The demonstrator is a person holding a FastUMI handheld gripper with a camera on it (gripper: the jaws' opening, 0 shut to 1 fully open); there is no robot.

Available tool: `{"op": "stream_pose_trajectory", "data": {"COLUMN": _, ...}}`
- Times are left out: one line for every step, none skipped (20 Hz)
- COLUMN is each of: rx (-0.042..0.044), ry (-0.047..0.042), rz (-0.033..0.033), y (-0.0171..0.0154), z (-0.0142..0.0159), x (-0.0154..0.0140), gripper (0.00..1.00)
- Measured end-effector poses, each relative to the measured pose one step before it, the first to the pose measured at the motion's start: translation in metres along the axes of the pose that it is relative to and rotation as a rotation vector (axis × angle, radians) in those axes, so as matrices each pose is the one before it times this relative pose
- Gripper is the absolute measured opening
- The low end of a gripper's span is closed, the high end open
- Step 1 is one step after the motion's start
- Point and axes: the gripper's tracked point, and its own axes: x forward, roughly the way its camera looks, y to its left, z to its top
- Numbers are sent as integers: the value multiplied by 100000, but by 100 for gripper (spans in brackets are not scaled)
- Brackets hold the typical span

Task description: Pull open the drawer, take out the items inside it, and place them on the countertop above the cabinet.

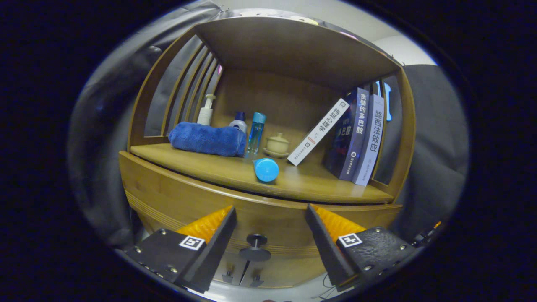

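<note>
With the drawer (268, 226) closed and a blue bottle (266, 169) lying on the countertop (319, 182) above it, the gripper (268, 235), fingers apart, frames the drawer's knob (255, 247).

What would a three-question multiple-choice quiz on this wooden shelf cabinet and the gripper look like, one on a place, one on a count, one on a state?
1. Where does the round dark drawer knob sit relative to the gripper's fingers?
A. Between them
B. Far off to one side
C. On the countertop

2. How many books stand or lean at the end of the wooden countertop?
A. One
B. Three
C. Six

3. How is the wooden drawer under the countertop?
A. Pulled fully out
B. Removed
C. Closed

Answers:
1. A, the knob shows in the gap between the two fingers of the gripper, with neither touching it.
2. B, one white book leans against two upright ones.
3. C, the drawer front lies flush under the countertop edge, and the fingers are spread apart.
</note>
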Motion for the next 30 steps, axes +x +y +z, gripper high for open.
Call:
{"op": "stream_pose_trajectory", "data": {"rx": -10, "ry": 117, "rz": -21, "y": -15, "z": -63, "x": 161, "gripper": 100}}
{"op": "stream_pose_trajectory", "data": {"rx": 217, "ry": 288, "rz": -17, "y": 43, "z": 33, "x": 133, "gripper": 100}}
{"op": "stream_pose_trajectory", "data": {"rx": 356, "ry": 212, "rz": -6, "y": 0, "z": -44, "x": 162, "gripper": 100}}
{"op": "stream_pose_trajectory", "data": {"rx": 174, "ry": 82, "rz": -16, "y": 12, "z": 70, "x": 198, "gripper": 100}}
{"op": "stream_pose_trajectory", "data": {"rx": -55, "ry": 16, "rz": -1, "y": 86, "z": 1, "x": 182, "gripper": 100}}
{"op": "stream_pose_trajectory", "data": {"rx": -98, "ry": -106, "rz": -60, "y": -37, "z": 47, "x": 134, "gripper": 100}}
{"op": "stream_pose_trajectory", "data": {"rx": -25, "ry": 75, "rz": 150, "y": 66, "z": -111, "x": 158, "gripper": 100}}
{"op": "stream_pose_trajectory", "data": {"rx": -167, "ry": -564, "rz": 11, "y": -53, "z": 121, "x": -47, "gripper": 100}}
{"op": "stream_pose_trajectory", "data": {"rx": -463, "ry": -510, "rz": 102, "y": 33, "z": -95, "x": -11, "gripper": 100}}
{"op": "stream_pose_trajectory", "data": {"rx": -910, "ry": -376, "rz": 43, "y": 76, "z": -52, "x": 47, "gripper": 100}}
{"op": "stream_pose_trajectory", "data": {"rx": -813, "ry": 750, "rz": -705, "y": -231, "z": -219, "x": -89, "gripper": 100}}
{"op": "stream_pose_trajectory", "data": {"rx": 444, "ry": 340, "rz": 961, "y": 70, "z": -17, "x": -345, "gripper": 99}}
{"op": "stream_pose_trajectory", "data": {"rx": 1242, "ry": -259, "rz": 1656, "y": 354, "z": 349, "x": -324, "gripper": 98}}
{"op": "stream_pose_trajectory", "data": {"rx": 1218, "ry": -1062, "rz": 1209, "y": 42, "z": 644, "x": -614, "gripper": 97}}
{"op": "stream_pose_trajectory", "data": {"rx": 1174, "ry": -1909, "rz": 1707, "y": -10, "z": 966, "x": -889, "gripper": 97}}
{"op": "stream_pose_trajectory", "data": {"rx": 1403, "ry": -2017, "rz": 2286, "y": 104, "z": 1207, "x": -1133, "gripper": 97}}
{"op": "stream_pose_trajectory", "data": {"rx": 1834, "ry": -1966, "rz": 1950, "y": 37, "z": 1286, "x": -1269, "gripper": 97}}
{"op": "stream_pose_trajectory", "data": {"rx": 1922, "ry": -1661, "rz": 1615, "y": -117, "z": 1427, "x": -1444, "gripper": 97}}
{"op": "stream_pose_trajectory", "data": {"rx": 2203, "ry": -1855, "rz": 1342, "y": -135, "z": 1436, "x": -1497, "gripper": 97}}
{"op": "stream_pose_trajectory", "data": {"rx": 1757, "ry": -2008, "rz": 756, "y": -323, "z": 1561, "x": -1389, "gripper": 97}}
{"op": "stream_pose_trajectory", "data": {"rx": 1474, "ry": -2064, "rz": 462, "y": -514, "z": 1487, "x": -1297, "gripper": 96}}
{"op": "stream_pose_trajectory", "data": {"rx": 1325, "ry": -1747, "rz": 191, "y": -453, "z": 1410, "x": -1274, "gripper": 96}}
{"op": "stream_pose_trajectory", "data": {"rx": 1119, "ry": -2019, "rz": 81, "y": -479, "z": 1348, "x": -1471, "gripper": 96}}
{"op": "stream_pose_trajectory", "data": {"rx": 556, "ry": -1666, "rz": 227, "y": -98, "z": 1410, "x": -1024, "gripper": 96}}
{"op": "stream_pose_trajectory", "data": {"rx": 164, "ry": -1654, "rz": -290, "y": -536, "z": 956, "x": -1220, "gripper": 96}}
{"op": "stream_pose_trajectory", "data": {"rx": 92, "ry": -1596, "rz": -70, "y": -436, "z": 903, "x": -1262, "gripper": 96}}
{"op": "stream_pose_trajectory", "data": {"rx": -212, "ry": -1314, "rz": -141, "y": -408, "z": 755, "x": -1009, "gripper": 96}}
{"op": "stream_pose_trajectory", "data": {"rx": -73, "ry": -794, "rz": -648, "y": -495, "z": 572, "x": -1097, "gripper": 96}}
{"op": "stream_pose_trajectory", "data": {"rx": 505, "ry": -307, "rz": -433, "y": -445, "z": 246, "x": -980, "gripper": 96}}
{"op": "stream_pose_trajectory", "data": {"rx": 885, "ry": -585, "rz": -90, "y": -169, "z": 309, "x": -1058, "gripper": 96}}
